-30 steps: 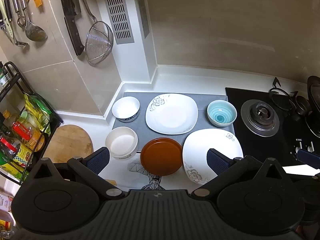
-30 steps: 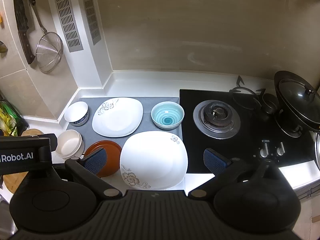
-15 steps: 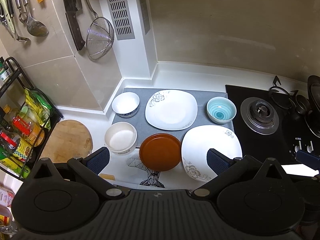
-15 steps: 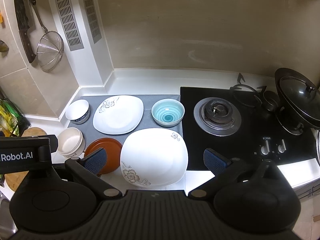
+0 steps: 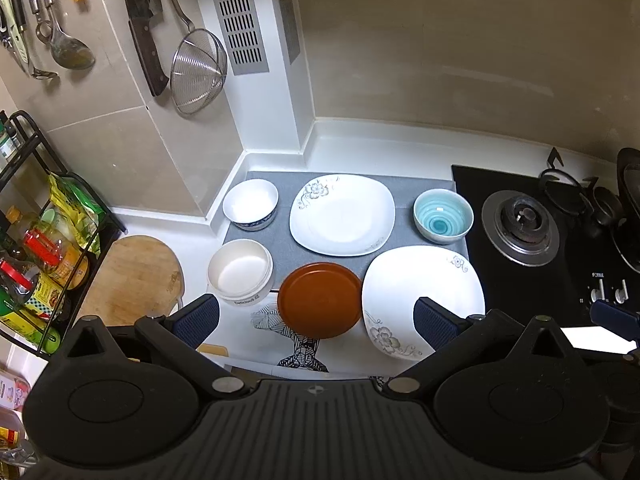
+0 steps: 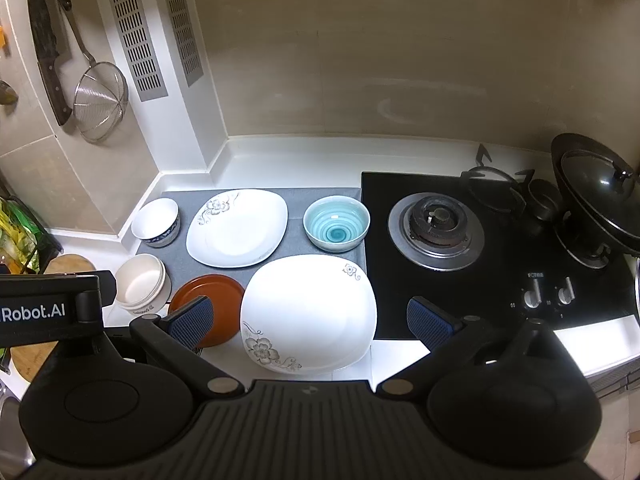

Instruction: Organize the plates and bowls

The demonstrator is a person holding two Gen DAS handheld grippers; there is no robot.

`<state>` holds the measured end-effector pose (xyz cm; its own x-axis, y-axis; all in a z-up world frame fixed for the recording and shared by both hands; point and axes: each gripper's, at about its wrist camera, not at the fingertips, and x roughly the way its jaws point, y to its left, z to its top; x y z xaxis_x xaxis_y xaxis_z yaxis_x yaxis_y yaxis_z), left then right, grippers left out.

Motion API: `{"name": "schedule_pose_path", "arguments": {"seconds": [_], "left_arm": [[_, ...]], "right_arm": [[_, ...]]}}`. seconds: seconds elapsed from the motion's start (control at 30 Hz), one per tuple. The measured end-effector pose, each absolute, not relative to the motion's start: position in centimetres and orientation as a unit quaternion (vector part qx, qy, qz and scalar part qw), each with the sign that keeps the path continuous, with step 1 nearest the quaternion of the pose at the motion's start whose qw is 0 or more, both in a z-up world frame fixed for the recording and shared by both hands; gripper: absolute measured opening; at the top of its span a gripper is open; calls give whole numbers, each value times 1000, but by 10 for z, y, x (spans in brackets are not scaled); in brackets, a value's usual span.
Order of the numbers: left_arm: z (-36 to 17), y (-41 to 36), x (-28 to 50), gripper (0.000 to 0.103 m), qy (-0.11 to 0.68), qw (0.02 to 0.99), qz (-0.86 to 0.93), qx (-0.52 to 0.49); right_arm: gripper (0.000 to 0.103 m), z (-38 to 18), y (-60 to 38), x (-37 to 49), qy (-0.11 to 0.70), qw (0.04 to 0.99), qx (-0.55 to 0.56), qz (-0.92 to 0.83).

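Note:
On the counter lie two white square flowered plates, one near [image 5: 422, 300] [image 6: 308, 312] and one far [image 5: 342, 214] [image 6: 238, 226]. A brown round plate [image 5: 320, 306] [image 6: 208, 300] lies left of the near one. A cream bowl [image 5: 240, 272] [image 6: 140, 286], a white blue-rimmed bowl [image 5: 250, 204] [image 6: 155, 222] and a teal bowl [image 5: 440, 216] [image 6: 336, 222] stand around them. My left gripper [image 5: 316, 322] is open and empty, high above the brown plate. My right gripper [image 6: 310, 322] is open and empty, high above the near white plate.
A grey mat [image 5: 280, 240] lies under the far dishes. A black gas hob [image 6: 440, 232] with a lidded wok [image 6: 596, 196] is at the right. A wooden board [image 5: 132, 276] and a bottle rack [image 5: 44, 248] are at the left. A knife and strainer [image 5: 198, 72] hang on the wall.
Both grippers have risen and drawn back a little, so the dishes look slightly smaller and farther. Nothing on the counter has moved.

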<state>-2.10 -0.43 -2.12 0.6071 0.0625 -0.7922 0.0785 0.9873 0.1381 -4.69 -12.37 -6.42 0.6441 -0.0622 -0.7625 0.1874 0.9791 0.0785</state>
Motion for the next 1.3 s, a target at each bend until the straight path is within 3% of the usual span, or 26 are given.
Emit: {"name": "schedule_pose_path", "arguments": {"seconds": [0.33,0.53,0.67,0.77,0.83,0.9,0.93,1.0,1.07,1.13,1.2,1.3], "left_arm": [[-70,2,20,103,495,865,-22,74],[-158,17,66,96,533,832,-153,-18],[-232,30,106,92,614,761,-183,-103],[-274,44,129,79,638,728,-178,-176],[-293,46,140,62,662,706,-160,-195],[-302,42,148,61,664,704,-161,-192],[-305,38,151,61,663,709,-157,-182],[-309,33,154,61,671,710,-135,-165],[-315,29,158,61,677,704,-139,-165],[-320,21,162,57,674,707,-147,-153],[-328,12,168,43,679,708,-142,-131],[-339,6,177,43,682,708,-129,-131]], "right_arm": [[103,-111,-125,-15,448,888,75,-71],[103,-189,-169,8,455,883,99,-56],[103,-235,-217,8,413,894,172,-29],[103,-254,-236,17,405,899,163,-22],[103,-266,-253,25,405,893,197,-11],[103,-285,-272,32,414,867,275,19],[102,-295,-279,34,419,854,307,22],[89,-313,-286,39,426,832,354,28],[67,-323,-287,41,429,826,365,28],[63,-326,-284,41,430,833,349,17],[58,-331,-284,42,437,831,343,9],[51,-339,-287,45,441,822,360,25]]}}
